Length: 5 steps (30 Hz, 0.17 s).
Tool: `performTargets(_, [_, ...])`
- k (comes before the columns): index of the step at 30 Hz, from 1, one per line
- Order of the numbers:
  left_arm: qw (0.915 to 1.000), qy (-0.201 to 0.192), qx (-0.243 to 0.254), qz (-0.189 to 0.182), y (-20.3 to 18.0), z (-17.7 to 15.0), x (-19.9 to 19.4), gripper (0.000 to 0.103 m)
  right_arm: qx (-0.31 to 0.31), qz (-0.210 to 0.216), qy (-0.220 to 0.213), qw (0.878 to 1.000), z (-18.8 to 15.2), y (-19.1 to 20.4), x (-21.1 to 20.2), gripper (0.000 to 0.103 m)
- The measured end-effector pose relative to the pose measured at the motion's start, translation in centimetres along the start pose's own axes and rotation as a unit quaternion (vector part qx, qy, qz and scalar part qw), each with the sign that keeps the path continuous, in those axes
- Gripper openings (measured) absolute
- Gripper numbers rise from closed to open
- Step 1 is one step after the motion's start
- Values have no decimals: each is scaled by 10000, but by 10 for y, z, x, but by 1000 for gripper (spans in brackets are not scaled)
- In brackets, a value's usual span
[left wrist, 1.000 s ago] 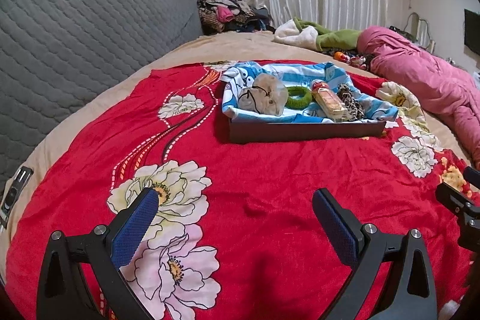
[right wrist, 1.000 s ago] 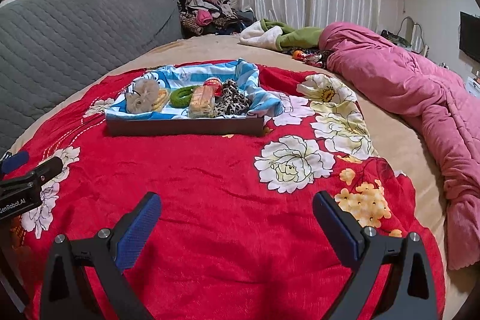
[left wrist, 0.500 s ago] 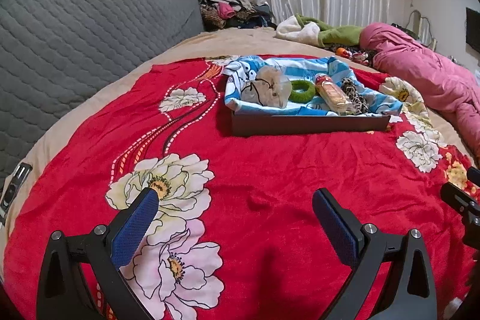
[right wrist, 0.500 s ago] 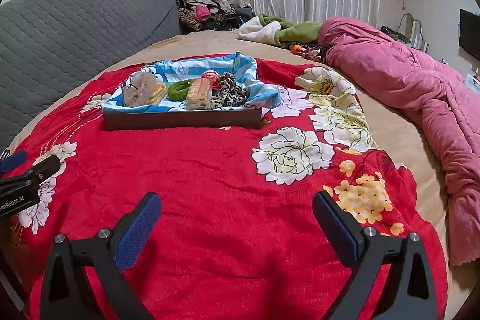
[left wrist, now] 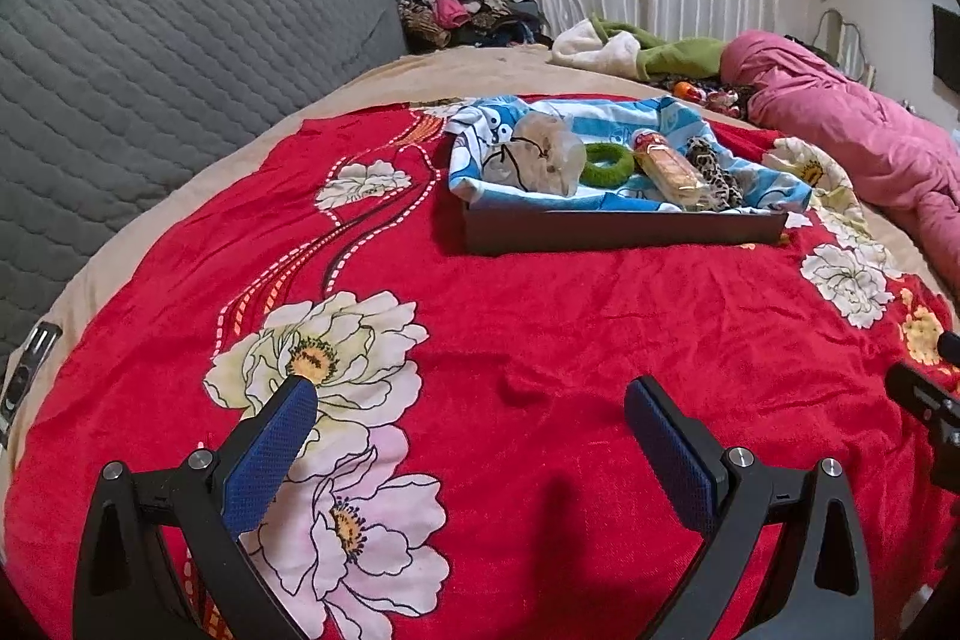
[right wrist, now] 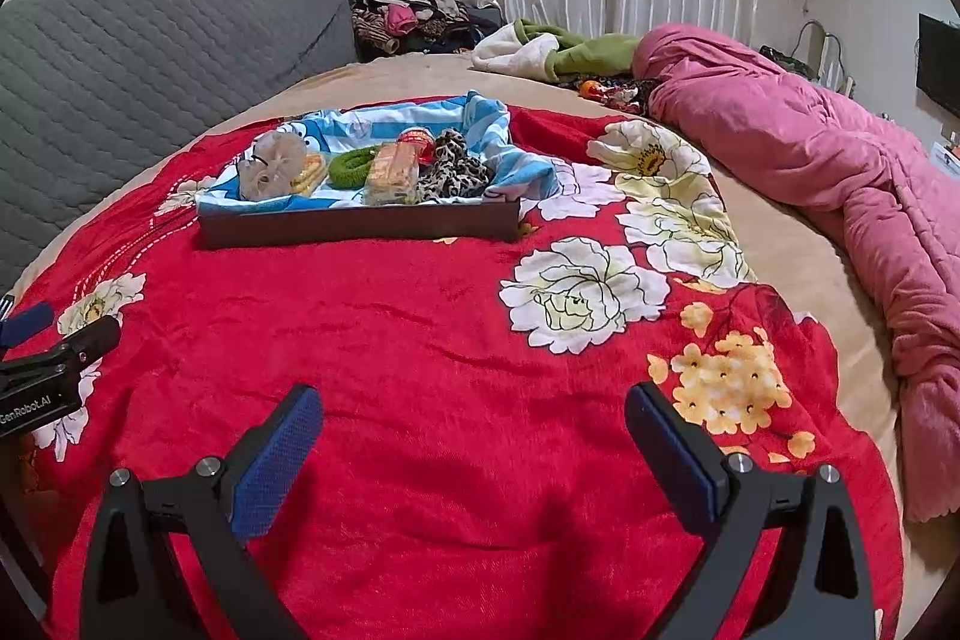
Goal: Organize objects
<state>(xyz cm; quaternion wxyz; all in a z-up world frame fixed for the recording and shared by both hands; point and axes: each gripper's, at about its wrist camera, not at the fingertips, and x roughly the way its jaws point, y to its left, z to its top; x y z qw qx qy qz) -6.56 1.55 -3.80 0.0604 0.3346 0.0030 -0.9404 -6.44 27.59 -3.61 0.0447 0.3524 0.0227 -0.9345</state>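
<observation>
A dark tray (left wrist: 618, 232) lined with a blue striped cloth (left wrist: 660, 118) sits on the red floral blanket (left wrist: 540, 316), far ahead of both grippers. In it lie a clear bag (left wrist: 543, 154), a green ring (left wrist: 609, 163), a snack bottle (left wrist: 666, 166) and a leopard-print scrunchie (left wrist: 711, 172). The tray also shows in the right wrist view (right wrist: 360, 226), with the ring (right wrist: 348, 166) and bottle (right wrist: 393, 172). My left gripper (left wrist: 471, 418) is open and empty above the blanket. My right gripper (right wrist: 474, 424) is open and empty too.
A grey quilted headboard (left wrist: 150, 58) runs along the left. A pink duvet (right wrist: 840, 172) lies on the right side of the bed. White and green clothes (right wrist: 558, 52) and a clothes pile (right wrist: 414, 10) lie at the back.
Both grippers have drawn slightly closer to the tray and tilted a little; the tray sits lower in both views. Both stay open and empty.
</observation>
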Motion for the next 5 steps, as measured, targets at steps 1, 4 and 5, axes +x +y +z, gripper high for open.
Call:
performTargets(1, [10000, -22, 3, -18, 0, -1, -1, 102, 5, -8, 35, 10000, -1, 0, 2, 102])
performTargets(4, [10000, -40, 17, -18, -1, -1, -1, 102, 26, -9, 93, 10000, -4, -1, 6, 102])
performTargets(5, [10000, -31, 2, -25, 0, 0, 0, 102, 30, -1, 119, 9999, -5, -2, 8, 102])
